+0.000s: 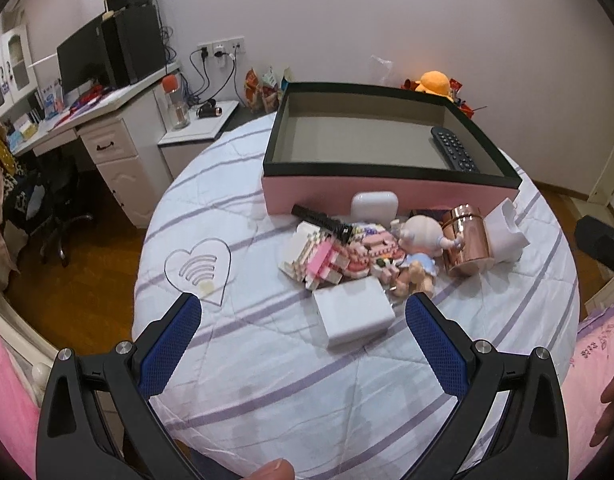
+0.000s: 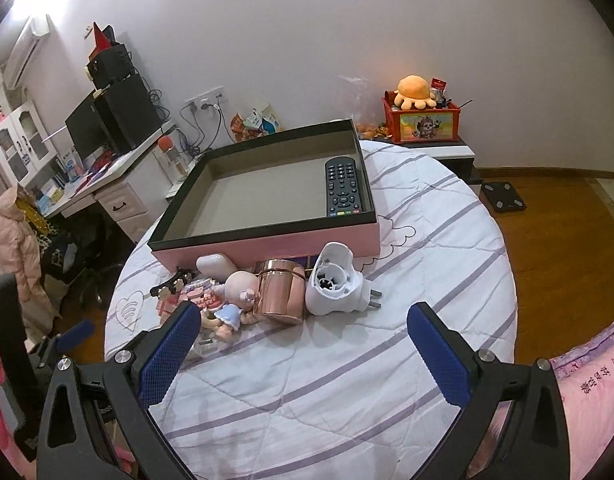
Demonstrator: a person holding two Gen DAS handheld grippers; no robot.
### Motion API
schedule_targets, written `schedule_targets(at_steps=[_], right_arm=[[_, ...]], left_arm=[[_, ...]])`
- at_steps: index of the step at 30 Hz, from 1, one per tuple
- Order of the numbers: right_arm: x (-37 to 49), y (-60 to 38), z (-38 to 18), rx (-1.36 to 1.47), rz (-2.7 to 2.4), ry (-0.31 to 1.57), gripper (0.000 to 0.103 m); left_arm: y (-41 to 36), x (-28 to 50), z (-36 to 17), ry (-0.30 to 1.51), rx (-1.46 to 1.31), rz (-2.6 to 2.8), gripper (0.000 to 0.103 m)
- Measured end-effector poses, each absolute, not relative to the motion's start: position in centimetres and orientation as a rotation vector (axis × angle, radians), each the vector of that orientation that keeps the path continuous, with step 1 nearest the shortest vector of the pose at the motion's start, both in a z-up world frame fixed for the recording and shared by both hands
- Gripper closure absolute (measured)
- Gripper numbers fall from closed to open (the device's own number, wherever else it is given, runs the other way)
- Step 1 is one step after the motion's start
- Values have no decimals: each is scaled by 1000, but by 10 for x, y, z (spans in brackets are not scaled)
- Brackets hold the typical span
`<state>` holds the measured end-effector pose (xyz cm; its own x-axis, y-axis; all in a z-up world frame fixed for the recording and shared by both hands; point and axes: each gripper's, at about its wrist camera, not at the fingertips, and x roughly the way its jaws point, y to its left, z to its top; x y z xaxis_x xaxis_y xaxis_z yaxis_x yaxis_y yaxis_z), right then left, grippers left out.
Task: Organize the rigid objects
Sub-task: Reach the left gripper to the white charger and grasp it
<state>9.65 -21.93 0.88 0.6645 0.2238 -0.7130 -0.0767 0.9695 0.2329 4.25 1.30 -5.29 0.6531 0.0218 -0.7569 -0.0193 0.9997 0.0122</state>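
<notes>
The room was lit dimly and evenly, with a cool, violet cast. A bright glare was seen at the upper left of the right wrist view. Soft shadows were cast on the striped bedcover (image 2: 347,380). Highlights were reflected off the copper cup (image 2: 281,294). Straight lines were bent strongly toward the edges, and the corners were blackened. Edge detail was smeared.

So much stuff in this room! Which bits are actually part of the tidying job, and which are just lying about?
Part of the job:
pink box
remote, already inside it
copper cup
doll
white plug-in device
white block
brick toy
left tool and right tool, both open

Just lying about:
orange plush
monitor
bottle
</notes>
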Motion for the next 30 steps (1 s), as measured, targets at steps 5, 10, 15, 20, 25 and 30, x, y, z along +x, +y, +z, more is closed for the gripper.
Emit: schedule_targets(at_steps=[5, 10, 15, 20, 25, 30], right_arm=[[96, -221, 9, 194, 169, 825, 0], [101, -222, 6, 201, 170, 836, 0], [107, -223, 1, 205, 173, 851, 0], [113, -223, -4, 206, 175, 866, 0], [118, -223, -8, 210, 174, 880, 0], [122, -223, -11, 210, 172, 892, 0]], left_arm=[[11, 47, -66, 888, 0, 25, 0], [5, 59, -81, 930, 7, 22, 0], [-3, 71, -92, 955, 0, 14, 0], [-6, 84, -107, 988, 0, 26, 0], [-7, 91, -117, 993, -1, 40, 0], [-2, 93, -117, 987, -18, 23, 0]])
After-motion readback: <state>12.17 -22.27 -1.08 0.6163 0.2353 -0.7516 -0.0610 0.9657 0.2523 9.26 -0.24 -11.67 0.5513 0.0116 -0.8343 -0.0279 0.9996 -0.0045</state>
